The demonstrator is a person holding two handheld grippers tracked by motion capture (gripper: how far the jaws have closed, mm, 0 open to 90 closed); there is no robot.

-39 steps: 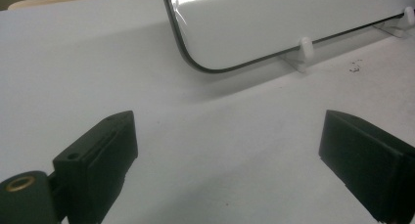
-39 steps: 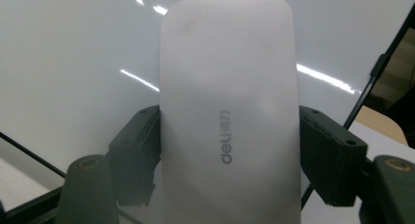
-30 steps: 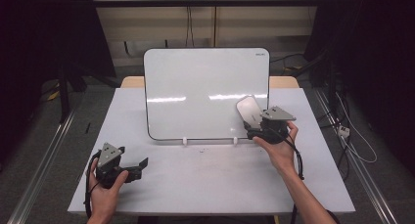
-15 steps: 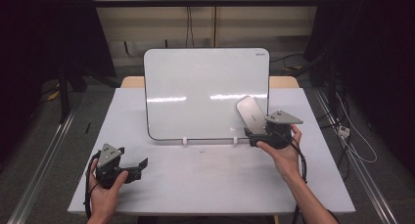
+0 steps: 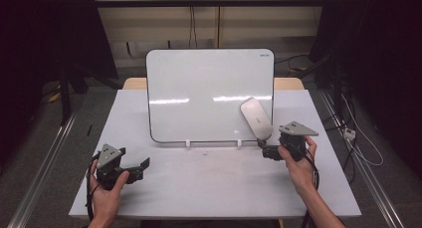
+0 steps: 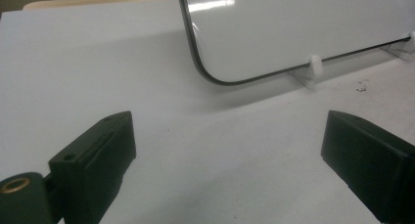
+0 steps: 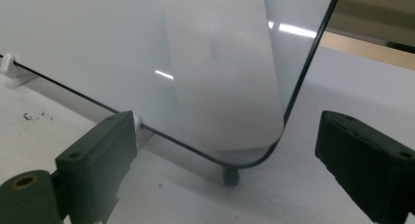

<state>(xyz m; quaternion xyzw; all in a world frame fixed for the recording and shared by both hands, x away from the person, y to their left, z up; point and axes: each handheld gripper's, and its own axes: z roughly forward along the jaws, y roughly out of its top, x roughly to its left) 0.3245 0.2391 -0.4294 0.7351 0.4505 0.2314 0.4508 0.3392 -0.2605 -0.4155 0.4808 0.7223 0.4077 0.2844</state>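
Observation:
A white whiteboard (image 5: 209,93) stands upright on small white clips (image 5: 188,144) at the middle of the white table (image 5: 209,193). A pale oval eraser (image 5: 256,117) clings to its lower right corner, tilted. My right gripper (image 5: 264,151) sits just right of that corner, pointing at it, a short gap away. Its jaws have just been opening wide, then eased in slightly; nothing is between them. In the right gripper view the eraser (image 7: 225,77) lies flat on the board (image 7: 88,43) ahead of the open gripper (image 7: 226,120). My left gripper (image 5: 144,166) rests open at the front left, facing the board (image 6: 293,28).
A wooden table edge (image 5: 288,82) shows behind the white one. Cables (image 5: 351,133) trail on the floor at the right, and a metal rail (image 5: 45,163) runs along the left. Dark specks (image 7: 34,116) lie on the table in front of the board.
My right gripper has let go of the eraser, which stays on the board, and has drawn back to the right and toward the person. The left gripper has not moved.

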